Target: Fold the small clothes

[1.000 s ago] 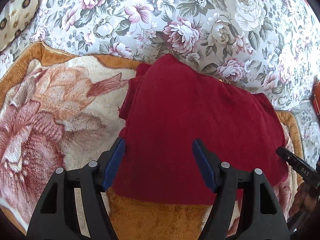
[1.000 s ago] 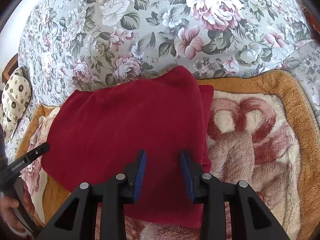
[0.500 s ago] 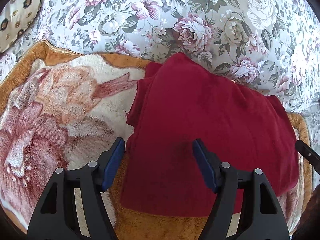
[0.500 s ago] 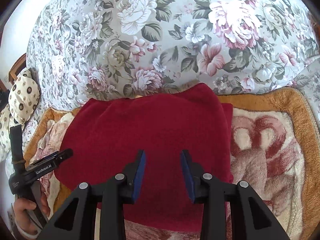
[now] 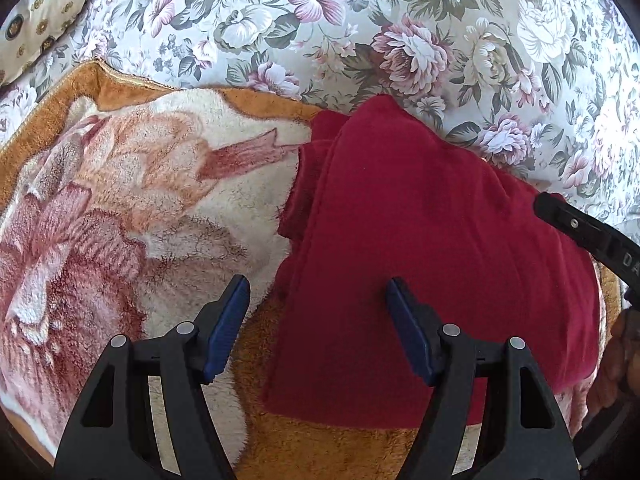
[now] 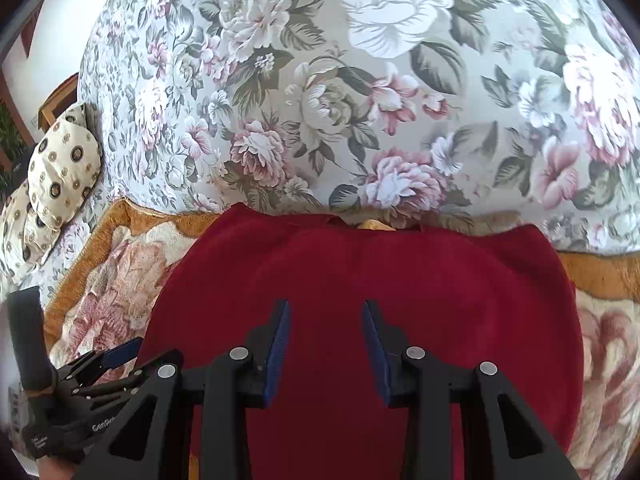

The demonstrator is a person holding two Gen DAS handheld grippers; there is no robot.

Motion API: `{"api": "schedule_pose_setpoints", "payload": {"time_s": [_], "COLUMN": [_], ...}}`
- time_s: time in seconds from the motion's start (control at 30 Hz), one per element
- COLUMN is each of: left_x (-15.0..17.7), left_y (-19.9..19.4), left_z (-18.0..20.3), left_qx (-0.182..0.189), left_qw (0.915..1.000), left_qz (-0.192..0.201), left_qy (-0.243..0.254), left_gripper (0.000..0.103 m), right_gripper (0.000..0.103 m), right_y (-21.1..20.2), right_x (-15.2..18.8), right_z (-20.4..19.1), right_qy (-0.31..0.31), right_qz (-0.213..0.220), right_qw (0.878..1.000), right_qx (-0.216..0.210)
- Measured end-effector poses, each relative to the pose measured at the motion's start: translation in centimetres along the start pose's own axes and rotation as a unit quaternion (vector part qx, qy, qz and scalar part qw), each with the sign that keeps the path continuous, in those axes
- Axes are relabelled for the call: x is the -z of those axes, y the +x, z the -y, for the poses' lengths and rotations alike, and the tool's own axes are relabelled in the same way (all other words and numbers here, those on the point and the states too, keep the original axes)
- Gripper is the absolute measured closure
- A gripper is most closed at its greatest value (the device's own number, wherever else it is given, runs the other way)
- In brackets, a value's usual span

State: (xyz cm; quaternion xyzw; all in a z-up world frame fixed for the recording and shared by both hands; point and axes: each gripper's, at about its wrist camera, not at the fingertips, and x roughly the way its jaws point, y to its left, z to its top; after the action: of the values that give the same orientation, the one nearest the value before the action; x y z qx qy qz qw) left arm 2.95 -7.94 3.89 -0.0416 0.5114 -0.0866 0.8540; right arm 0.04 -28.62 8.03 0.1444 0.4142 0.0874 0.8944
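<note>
A folded dark red garment (image 5: 432,264) lies on a fleece blanket, its far edge against a floral cushion; the right wrist view shows the garment (image 6: 360,280) filling the middle. My left gripper (image 5: 316,312) hovers open over the garment's near left edge, nothing between its blue pads. My right gripper (image 6: 325,334) hangs above the garment's middle, jaws partly apart and gripping nothing. The other gripper's black tip (image 5: 580,228) enters at the right of the left wrist view, and the left gripper (image 6: 112,356) shows at the lower left of the right wrist view.
A tan and cream fleece blanket (image 5: 120,208) with a pink flower print covers the seat. A floral cushion (image 6: 360,80) rises behind. A cream patterned pillow (image 6: 60,176) sits at the far left. A hand (image 5: 620,360) shows at the right edge.
My right gripper has swung left and drawn back, so the garment now sits centred in its view. The left gripper has barely shifted. Both jaws keep the same gap.
</note>
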Motion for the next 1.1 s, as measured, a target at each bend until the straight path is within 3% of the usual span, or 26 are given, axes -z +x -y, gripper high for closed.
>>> {"api": "schedule_pose_setpoints", "payload": {"time_s": [0.13, 0.3, 0.43, 0.67, 0.87, 0.93, 1.1], "left_x": [-0.1, -0.2, -0.1, 0.2, 0.4, 0.3, 0.5], "left_y": [0.1, 0.1, 0.0, -0.5, -0.7, -0.9, -1.8], "left_z": [-0.7, -0.9, -1.1, -1.2, -1.9, -2.6, -4.9], "left_qx": [0.002, 0.007, 0.006, -0.005, -0.011, -0.005, 0.015], "left_qw": [0.9999, 0.9999, 0.9999, 0.9999, 0.9999, 0.9999, 0.999], "left_qz": [-0.002, -0.005, -0.003, 0.003, 0.006, 0.009, 0.021], "left_qy": [-0.012, -0.013, -0.012, -0.013, -0.007, -0.012, -0.036], "left_gripper": [0.032, 0.032, 0.032, 0.032, 0.032, 0.032, 0.032], "right_gripper": [0.068, 0.069, 0.069, 0.069, 0.069, 0.064, 0.06], "right_y": [3.6, 10.0, 10.6, 8.1, 9.3, 10.4, 11.8], "right_x": [-1.7, -2.5, -3.0, -3.6, -4.6, -5.0, -5.7], "right_z": [-1.0, -0.6, -0.9, -3.4, -6.4, -7.2, -8.6], "right_qy": [-0.009, 0.004, 0.008, -0.005, 0.004, 0.013, 0.013], "right_qz": [-0.005, -0.057, -0.053, -0.044, -0.058, -0.072, -0.077], "right_qw": [1.0, 0.998, 0.998, 0.999, 0.996, 0.994, 0.994], "right_qx": [0.013, 0.034, 0.044, 0.002, -0.065, -0.085, -0.074]}}
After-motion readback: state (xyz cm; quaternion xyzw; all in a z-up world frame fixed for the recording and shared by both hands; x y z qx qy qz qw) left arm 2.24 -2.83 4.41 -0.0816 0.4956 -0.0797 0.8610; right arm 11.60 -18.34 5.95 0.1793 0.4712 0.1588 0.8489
